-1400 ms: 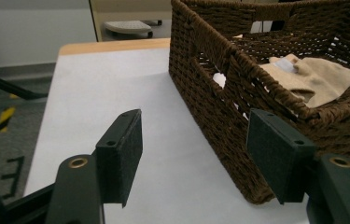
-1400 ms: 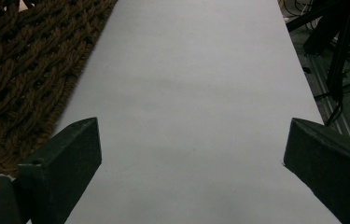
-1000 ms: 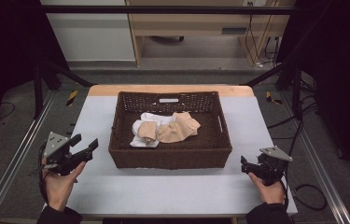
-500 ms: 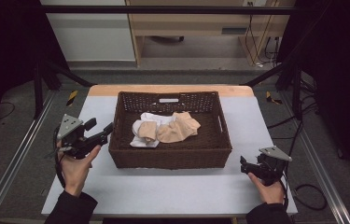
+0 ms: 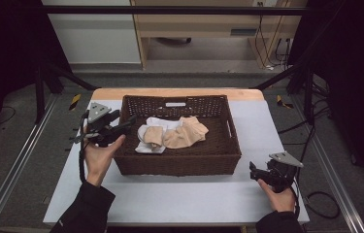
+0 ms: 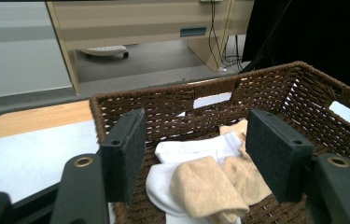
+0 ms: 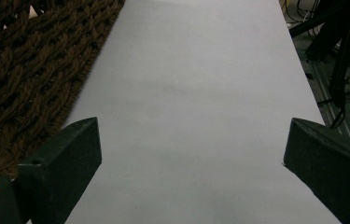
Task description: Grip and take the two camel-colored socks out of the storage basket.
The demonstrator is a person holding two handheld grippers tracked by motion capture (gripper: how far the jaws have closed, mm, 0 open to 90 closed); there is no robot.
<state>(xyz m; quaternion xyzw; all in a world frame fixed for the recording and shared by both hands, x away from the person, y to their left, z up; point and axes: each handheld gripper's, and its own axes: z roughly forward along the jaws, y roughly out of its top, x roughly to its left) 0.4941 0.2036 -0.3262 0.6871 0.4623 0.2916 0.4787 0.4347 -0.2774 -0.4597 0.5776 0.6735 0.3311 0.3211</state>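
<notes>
1. A brown wicker basket (image 5: 177, 162) sits mid-table on a pale grey table (image 5: 179, 199).
2. Inside it lie beige socks (image 5: 182, 136) piled over white socks (image 5: 146, 145) (a loose heap, toward the left half).
3. The left gripper (image 5: 127, 124) hangs at the basket's left rim, jaws apart and just now closing a little, nothing between them.
4. The right gripper (image 5: 253, 171) rests low by the basket's near right corner; its jaws are too small to judge.
</notes>
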